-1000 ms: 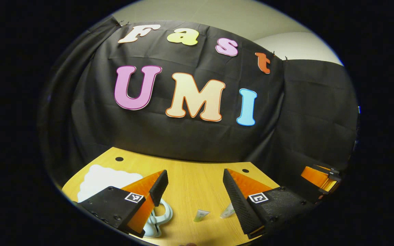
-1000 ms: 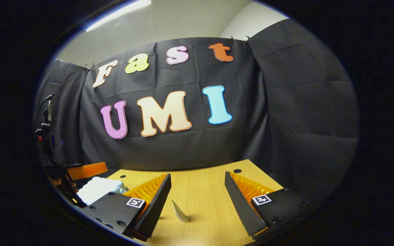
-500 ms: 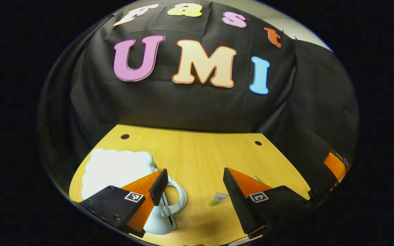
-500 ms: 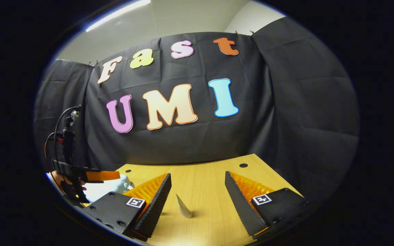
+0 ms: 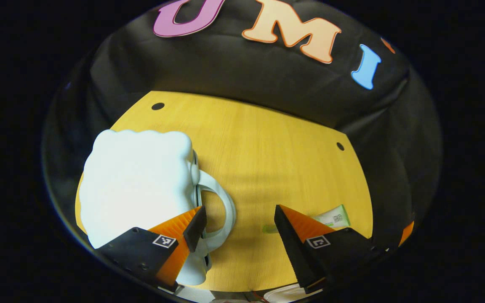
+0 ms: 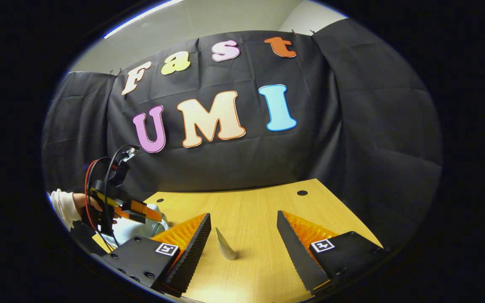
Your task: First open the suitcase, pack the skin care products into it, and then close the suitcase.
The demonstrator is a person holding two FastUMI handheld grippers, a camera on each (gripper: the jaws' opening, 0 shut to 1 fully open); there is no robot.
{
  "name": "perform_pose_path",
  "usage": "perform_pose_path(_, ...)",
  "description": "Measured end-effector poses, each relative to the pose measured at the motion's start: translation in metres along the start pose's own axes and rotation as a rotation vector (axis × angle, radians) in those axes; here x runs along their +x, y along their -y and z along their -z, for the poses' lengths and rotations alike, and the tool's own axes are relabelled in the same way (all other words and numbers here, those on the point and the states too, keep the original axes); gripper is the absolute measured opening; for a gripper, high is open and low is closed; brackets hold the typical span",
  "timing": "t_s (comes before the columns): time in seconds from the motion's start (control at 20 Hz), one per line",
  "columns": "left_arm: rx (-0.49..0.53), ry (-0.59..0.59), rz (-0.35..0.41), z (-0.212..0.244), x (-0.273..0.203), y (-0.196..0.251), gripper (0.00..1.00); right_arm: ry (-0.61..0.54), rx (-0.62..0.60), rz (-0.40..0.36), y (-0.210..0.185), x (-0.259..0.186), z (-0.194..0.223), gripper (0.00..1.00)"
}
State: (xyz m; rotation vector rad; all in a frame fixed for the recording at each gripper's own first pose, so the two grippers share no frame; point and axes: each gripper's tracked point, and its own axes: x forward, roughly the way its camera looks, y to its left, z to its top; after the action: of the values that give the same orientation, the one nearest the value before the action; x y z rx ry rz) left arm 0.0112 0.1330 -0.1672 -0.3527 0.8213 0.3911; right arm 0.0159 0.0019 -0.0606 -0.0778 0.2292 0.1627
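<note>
A closed pale-blue, cloud-shaped suitcase lies on the left of the wooden table, its looped handle pointing right. My left gripper hangs open above the handle, its left finger over the loop. A green-and-white tube lies flat behind its right finger. In the right gripper view a small white tube stands on the table between the open fingers of my right gripper. Farther left in that view the suitcase sits under the other gripper's orange fingers.
A hand in a white sleeve holds the left gripper, with red and black cables looping above it. Two small dark holes mark the table's far corners. Black cloth walls close off the back and right.
The left gripper has tipped downward and come over the suitcase, which now looms large with its handle under the left finger. The right gripper has barely moved.
</note>
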Motion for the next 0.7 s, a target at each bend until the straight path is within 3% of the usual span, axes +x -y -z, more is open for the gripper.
perform_pose_path(0.25, -0.007, -0.144, -0.054, 0.011, 0.029, -0.007, 0.94, 0.002, 0.005, 0.015, 0.012, 0.003, -0.001, 0.98)
perform_pose_path(0.4, 0.001, -0.201, -0.095, 0.013, 0.047, -0.012, 0.78, 0.002, 0.014, 0.029, 0.020, 0.006, -0.001, 0.98)
perform_pose_path(0.7, 0.062, -0.309, -0.175, 0.018, 0.069, -0.025, 0.58, -0.004, 0.013, 0.063, 0.038, 0.011, 0.001, 0.94)
